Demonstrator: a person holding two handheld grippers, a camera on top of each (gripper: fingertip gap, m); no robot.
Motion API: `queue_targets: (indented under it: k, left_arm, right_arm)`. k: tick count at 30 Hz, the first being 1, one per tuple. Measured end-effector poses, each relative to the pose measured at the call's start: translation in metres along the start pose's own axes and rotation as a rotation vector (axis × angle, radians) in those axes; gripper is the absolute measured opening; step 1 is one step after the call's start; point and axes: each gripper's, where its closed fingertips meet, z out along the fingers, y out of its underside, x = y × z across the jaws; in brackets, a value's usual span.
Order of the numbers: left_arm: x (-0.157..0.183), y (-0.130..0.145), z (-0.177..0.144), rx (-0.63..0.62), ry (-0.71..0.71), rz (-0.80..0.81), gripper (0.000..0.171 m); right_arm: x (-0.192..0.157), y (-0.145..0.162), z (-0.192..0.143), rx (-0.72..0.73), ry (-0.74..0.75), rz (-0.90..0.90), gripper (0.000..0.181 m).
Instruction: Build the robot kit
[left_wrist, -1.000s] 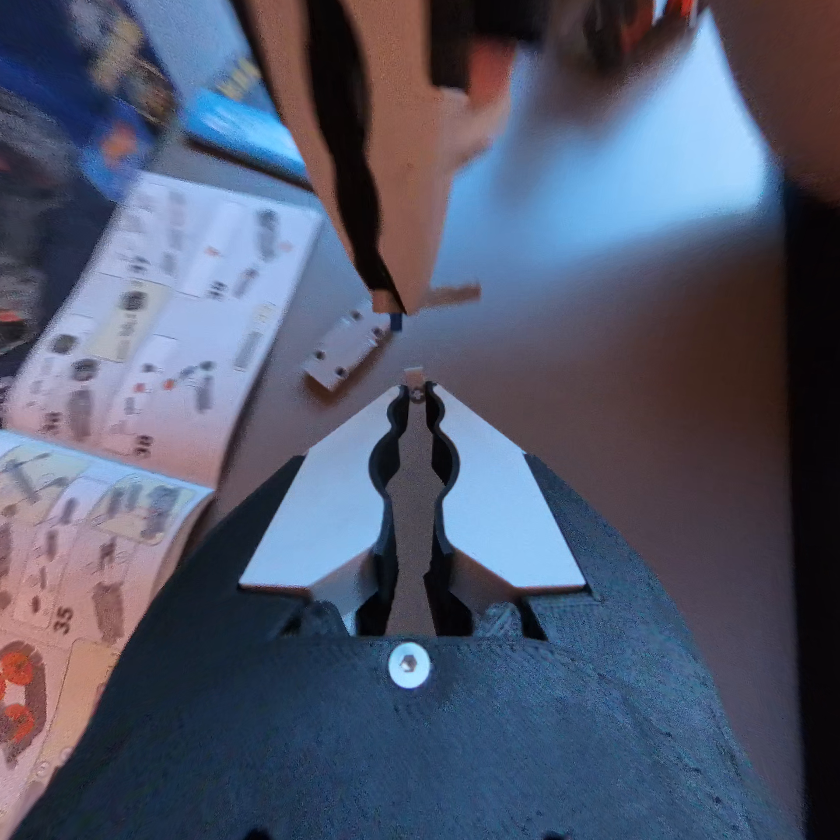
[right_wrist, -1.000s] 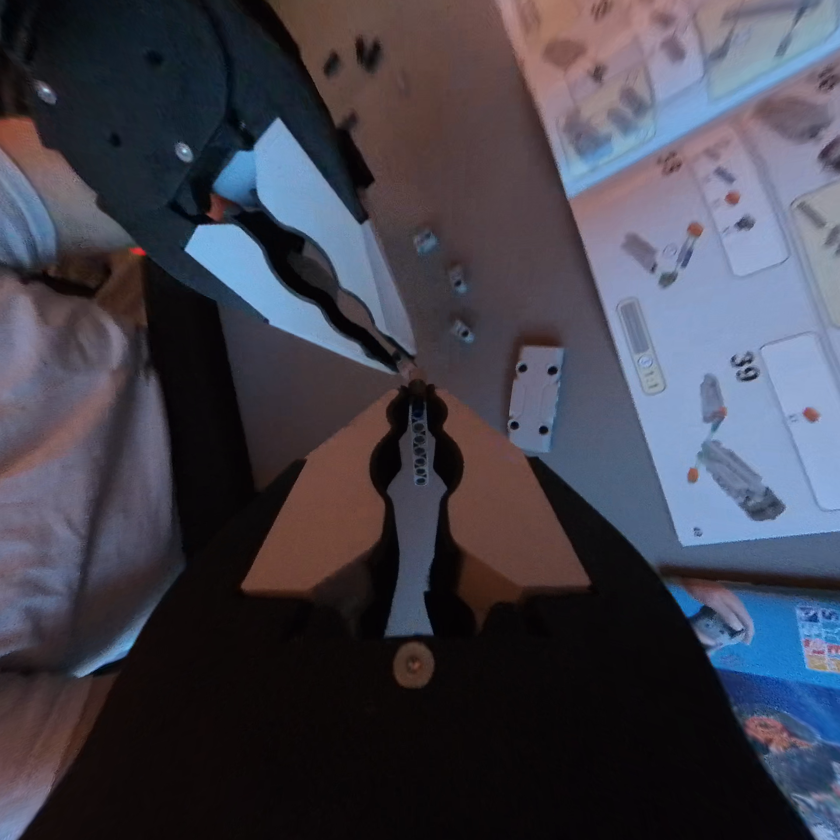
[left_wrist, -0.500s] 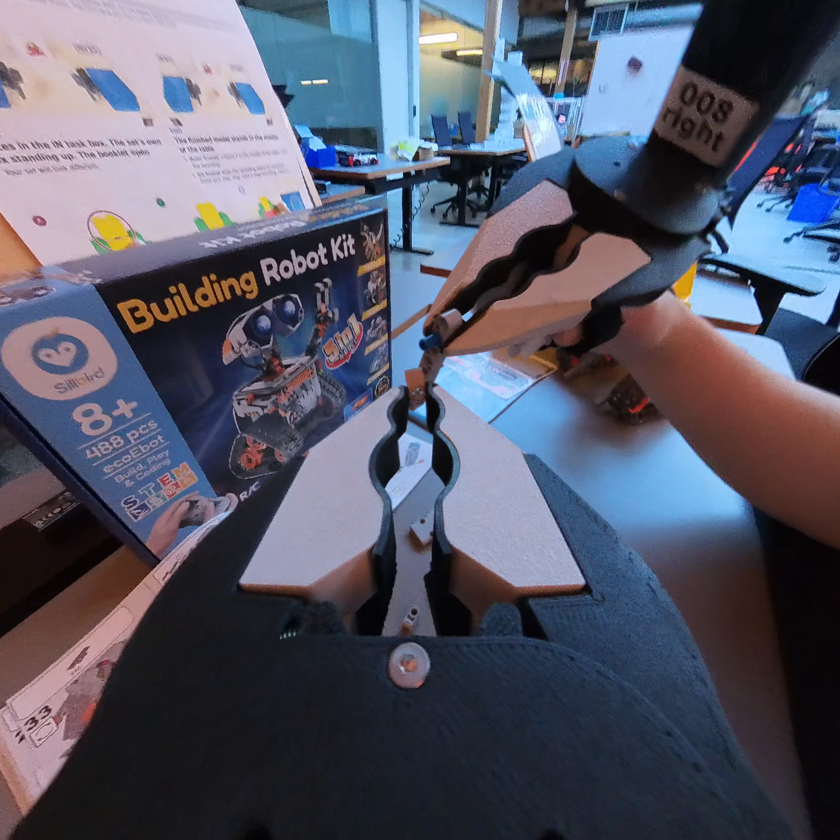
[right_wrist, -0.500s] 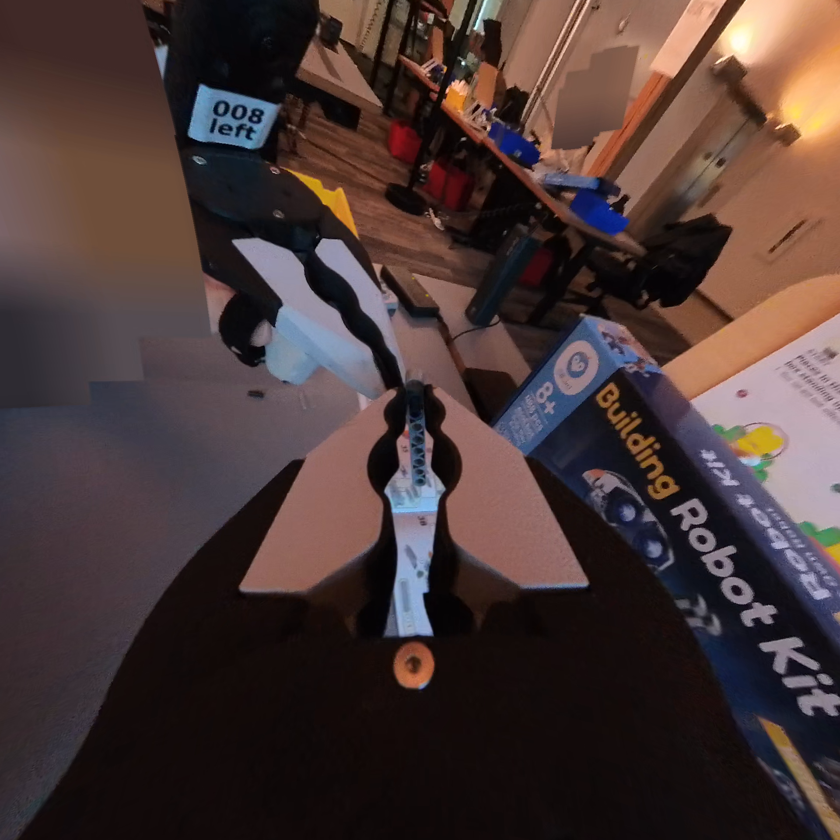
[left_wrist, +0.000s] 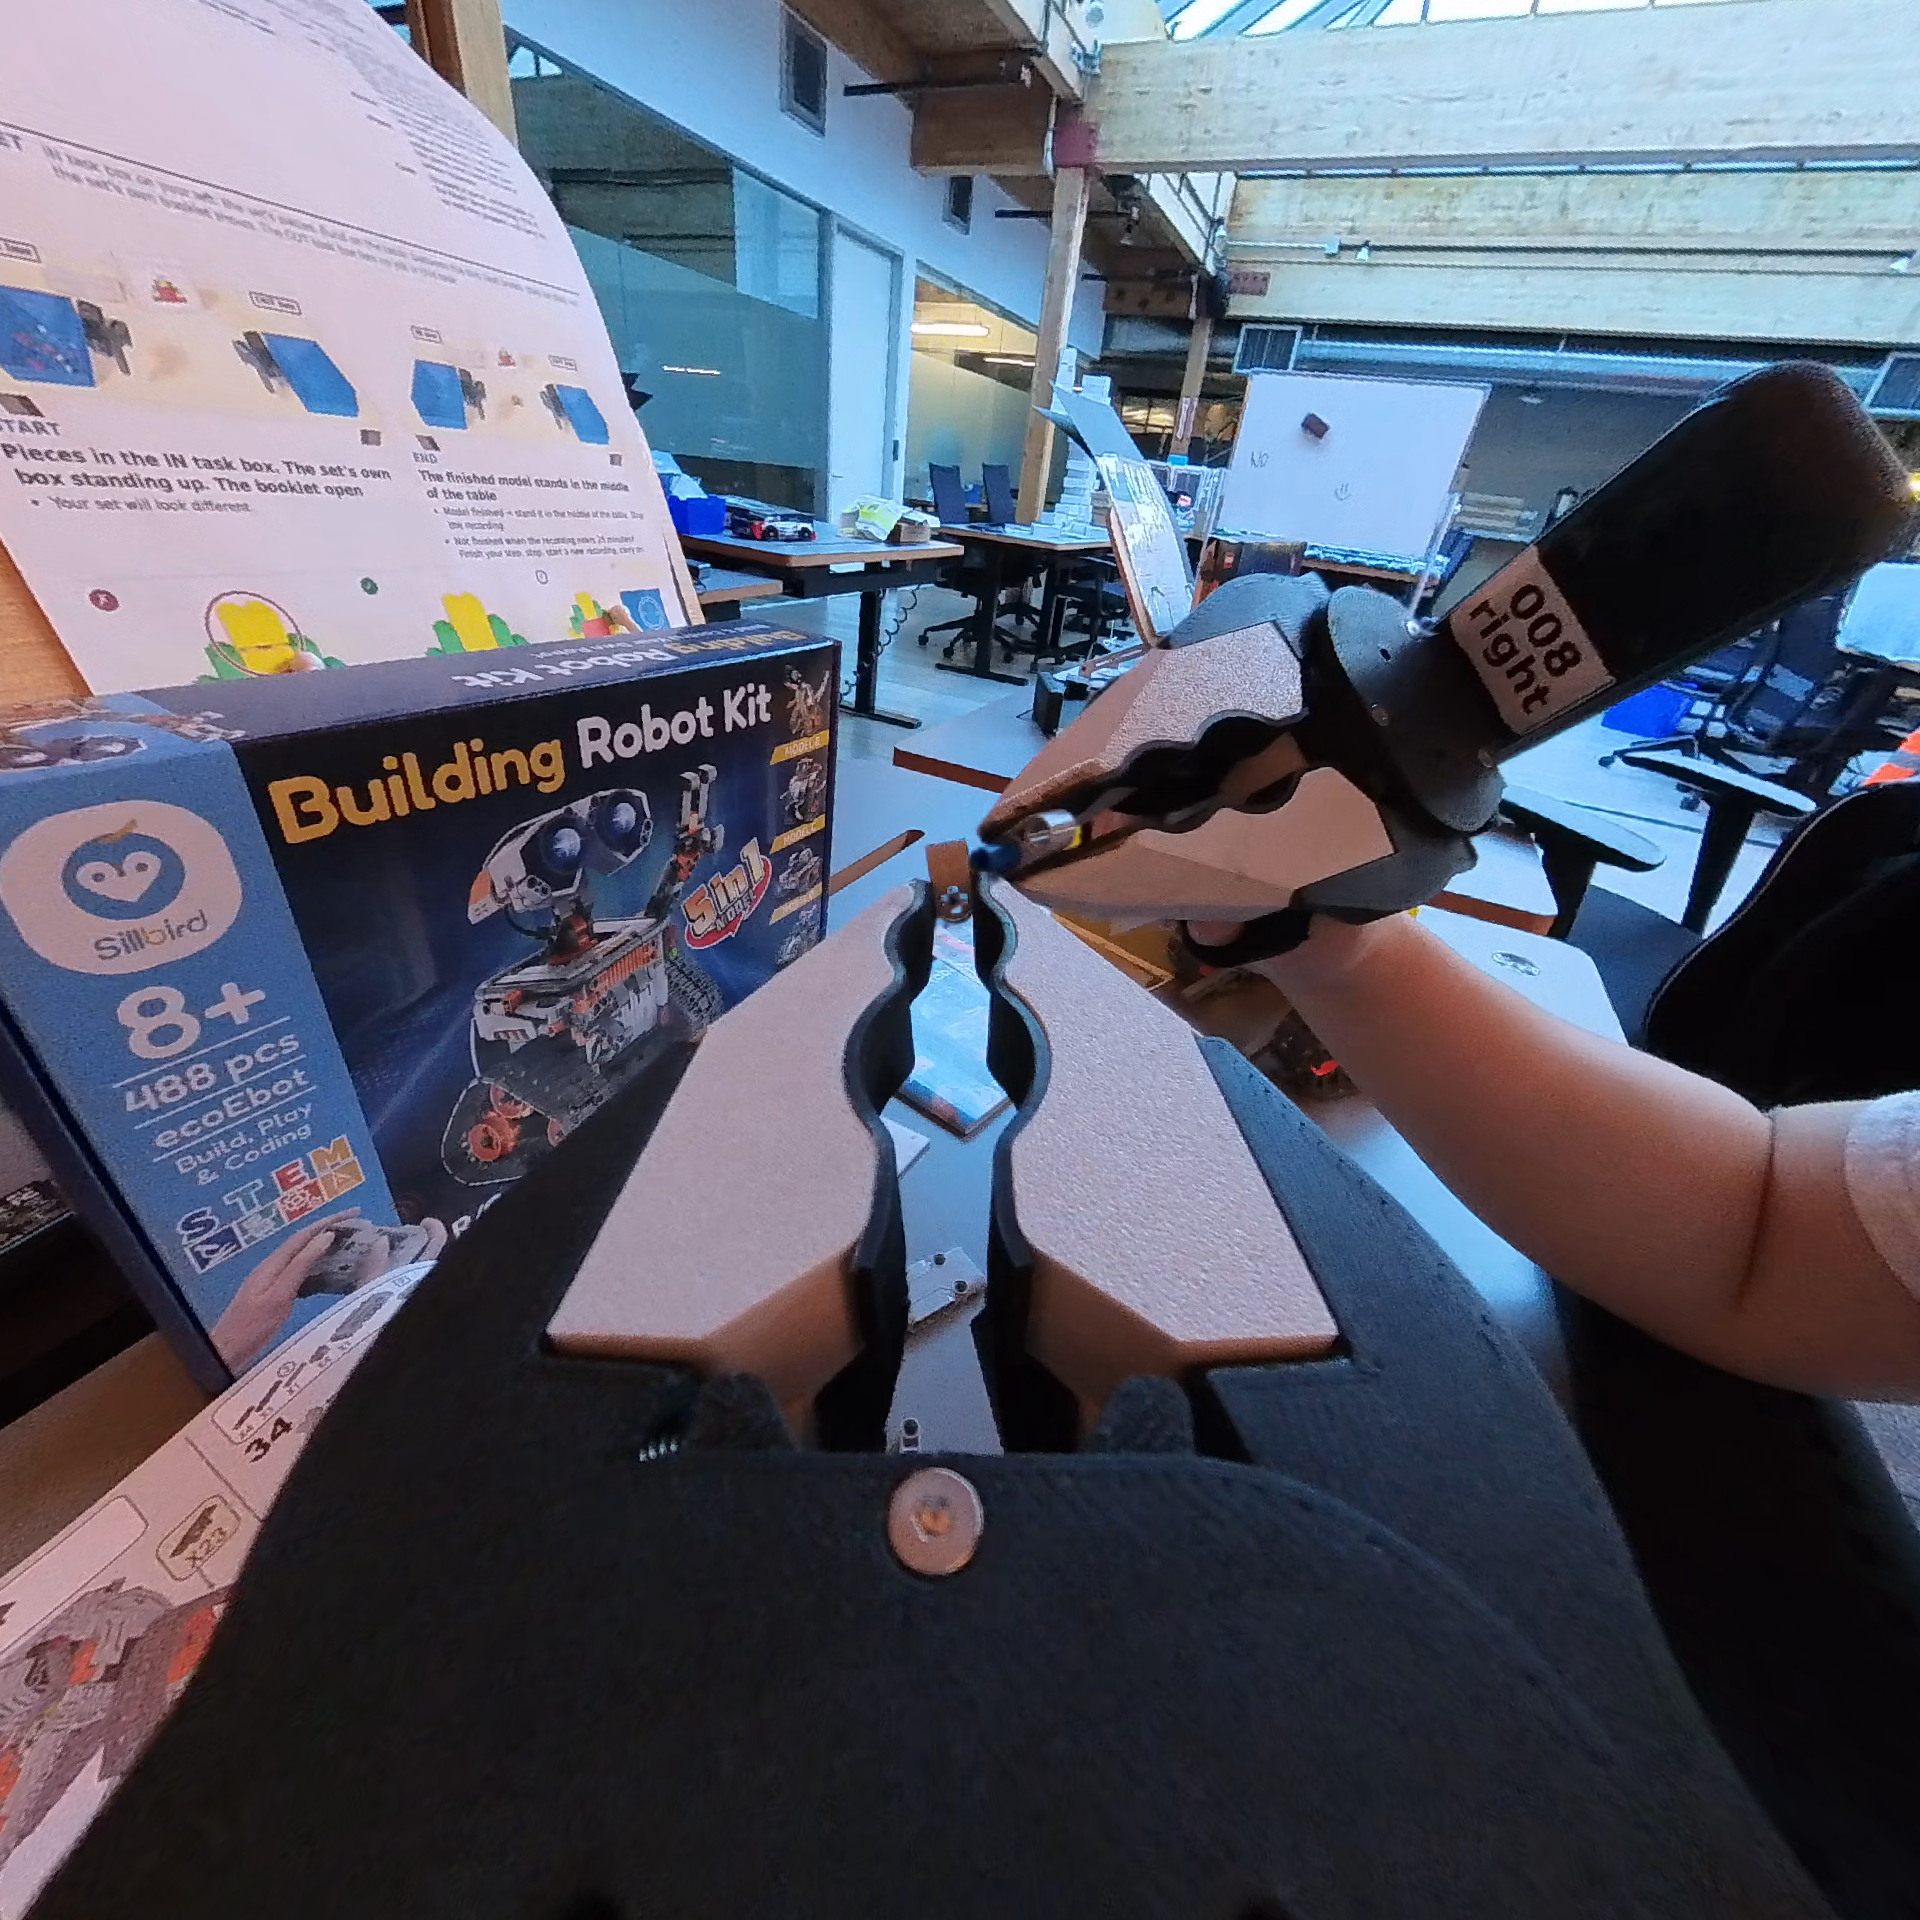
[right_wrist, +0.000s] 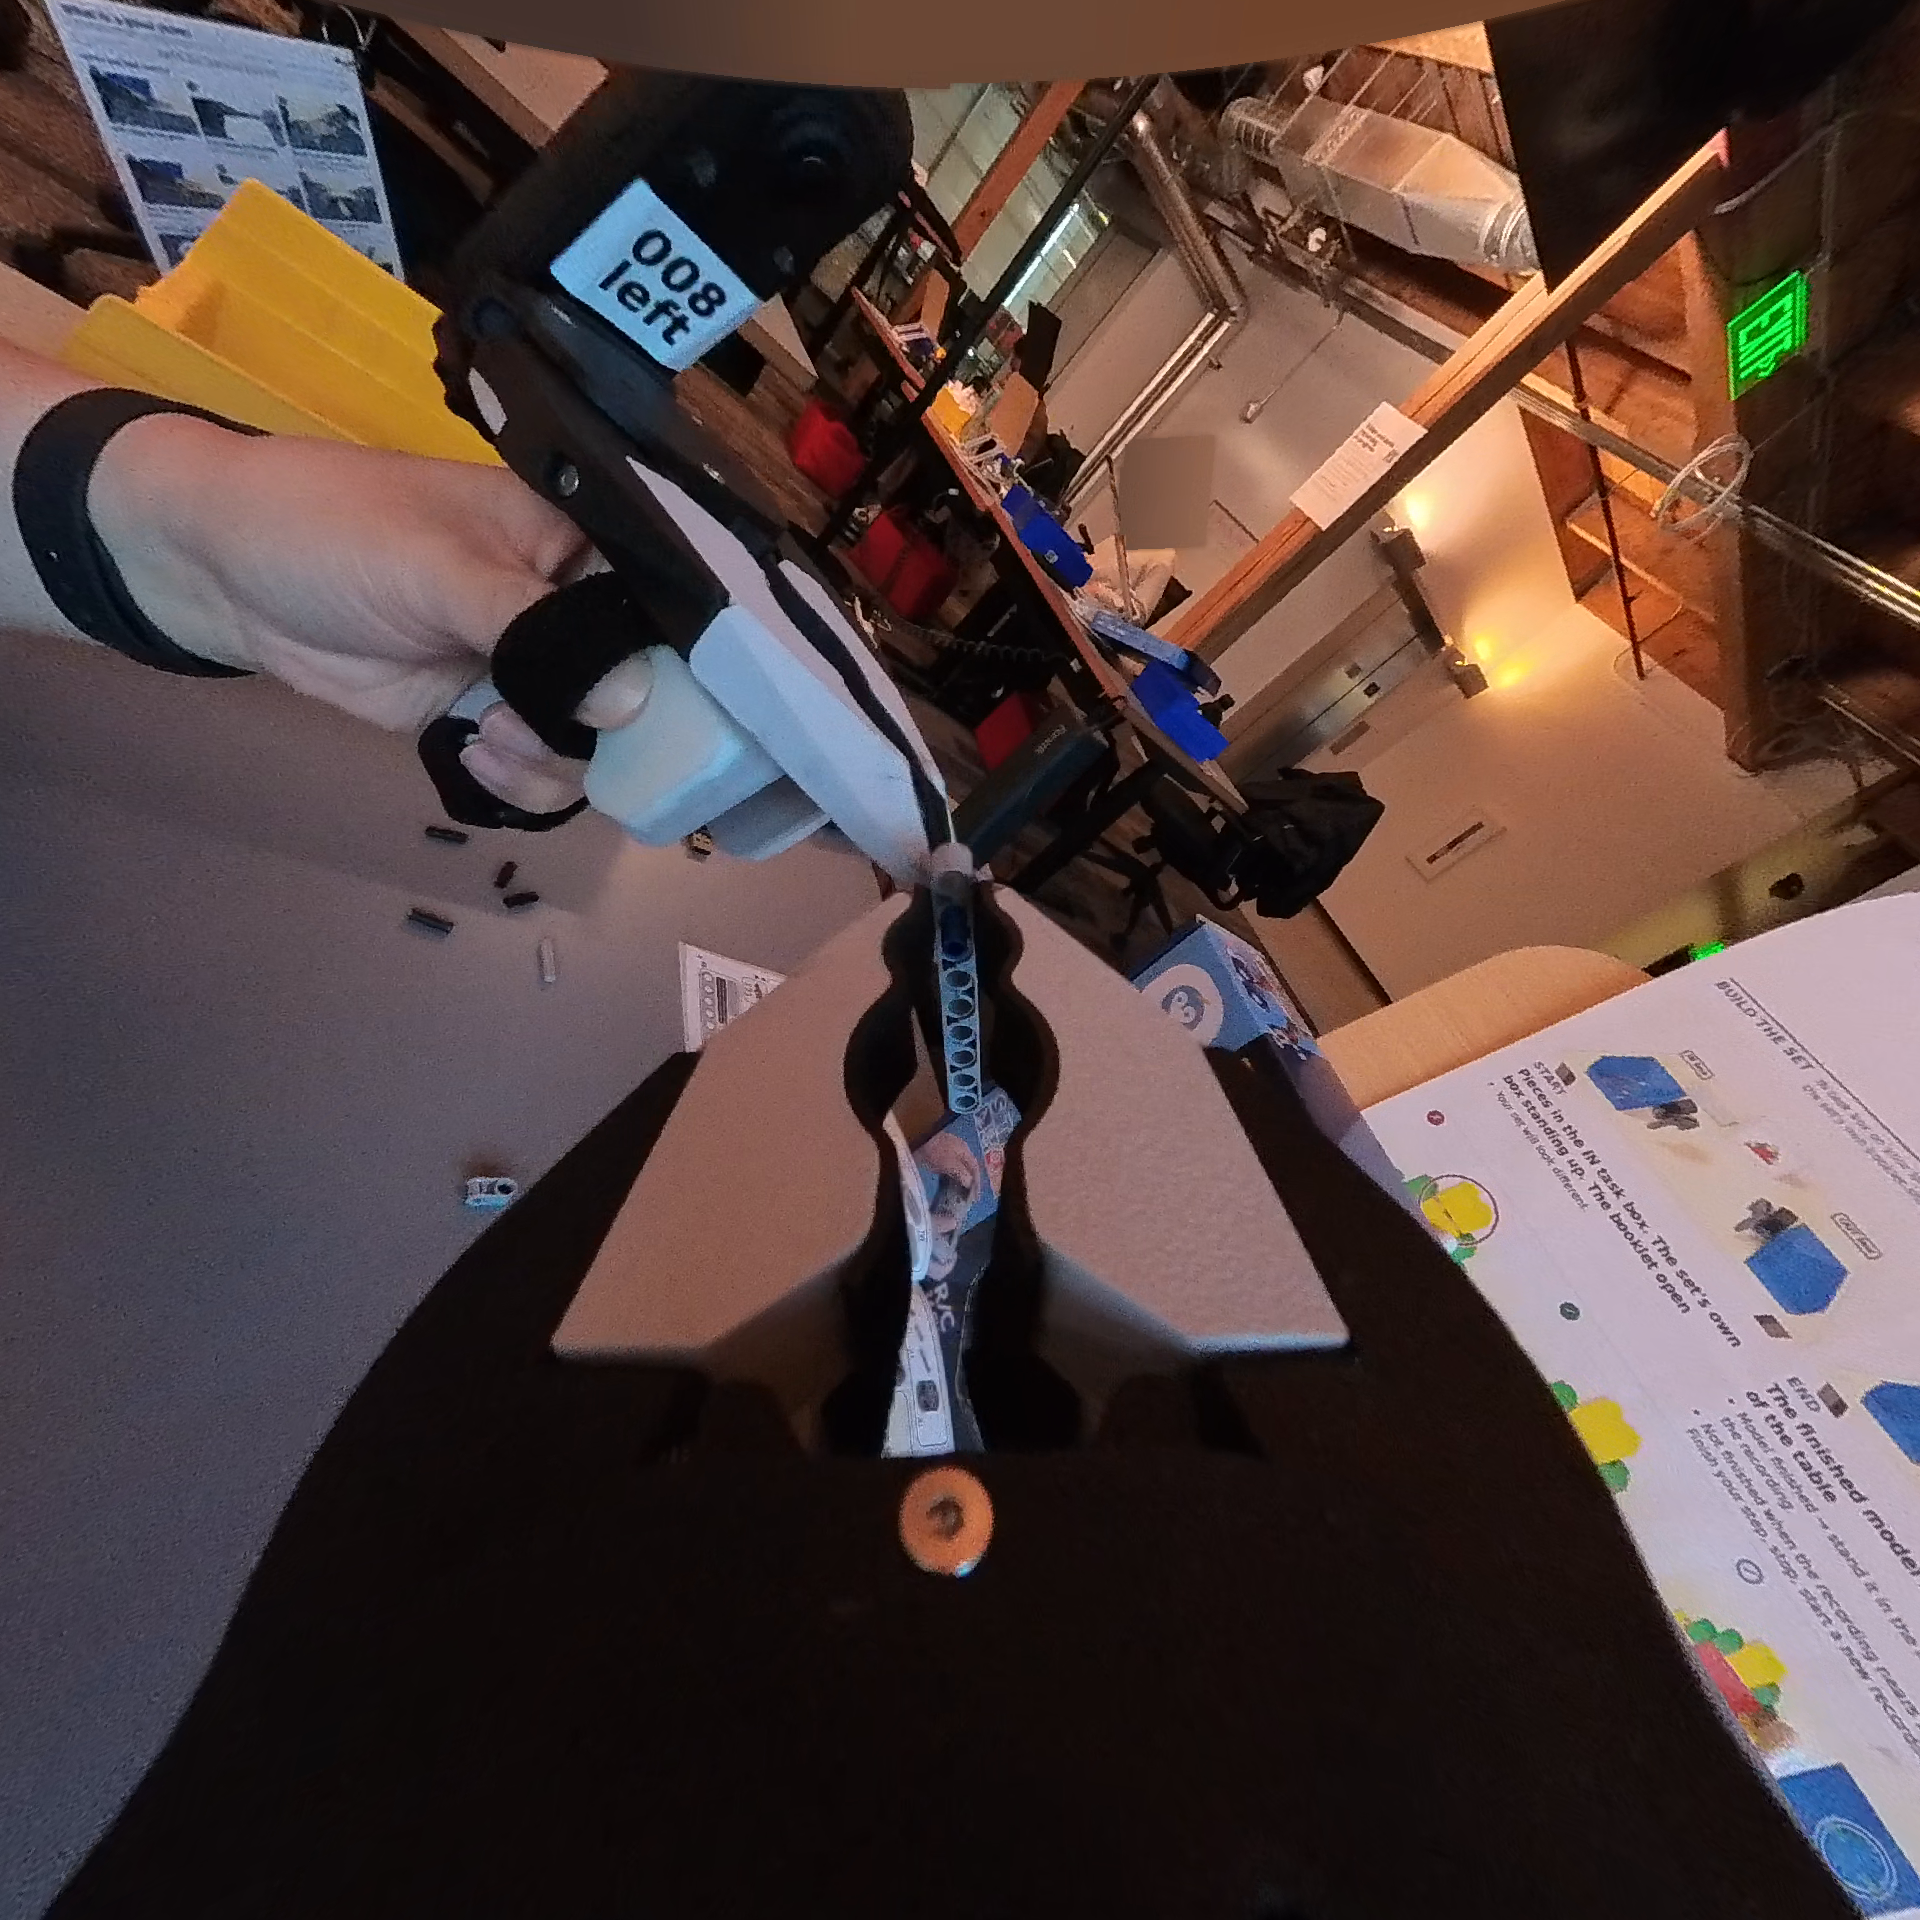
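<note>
My left gripper (left_wrist: 948, 896) is shut on a small tan piece (left_wrist: 948, 883) pinched at its tips. My right gripper (right_wrist: 951, 916) is shut on a thin grey beam with a row of holes (right_wrist: 963, 1029), which has a blue pin (right_wrist: 948, 927) at its front end. Both are held up in the air, tip to tip. In the left wrist view the right gripper (left_wrist: 1003, 844) comes in from the right, and the blue pin (left_wrist: 985, 856) nearly touches the tan piece. In the right wrist view the left gripper (right_wrist: 938, 844) comes down from the upper left.
A blue robot kit box (left_wrist: 468, 935) stands on the left, with a printed sheet (left_wrist: 260, 364) behind it. An open booklet (left_wrist: 156, 1507) lies below. A flat grey plate (left_wrist: 940, 1273), black pins (right_wrist: 468, 894) and a small grey piece (right_wrist: 488, 1188) lie on the table. Left and right tips are no more than a few centimetres apart.
Both grippers have swung up from pointing down at the table to pointing across the room, tips kept together. The right gripper has since shifted and tilted a little.
</note>
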Motion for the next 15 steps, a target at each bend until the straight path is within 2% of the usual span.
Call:
queue_targets:
  k: [7, 15]
  left_arm:
    - [0.0036, -0.0046, -0.0024, 0.015, 0.004, 0.040, 0.005]
    - [0.0041, -0.0085, -0.0060, 0.046, -0.061, 0.184, 0.004]
  right_arm:
    - [0.0021, -0.0016, -0.0003, -0.010, 0.043, -0.055, 0.006]
    - [0.0026, -0.0028, 0.0024, -0.072, 0.092, -0.113, 0.006]
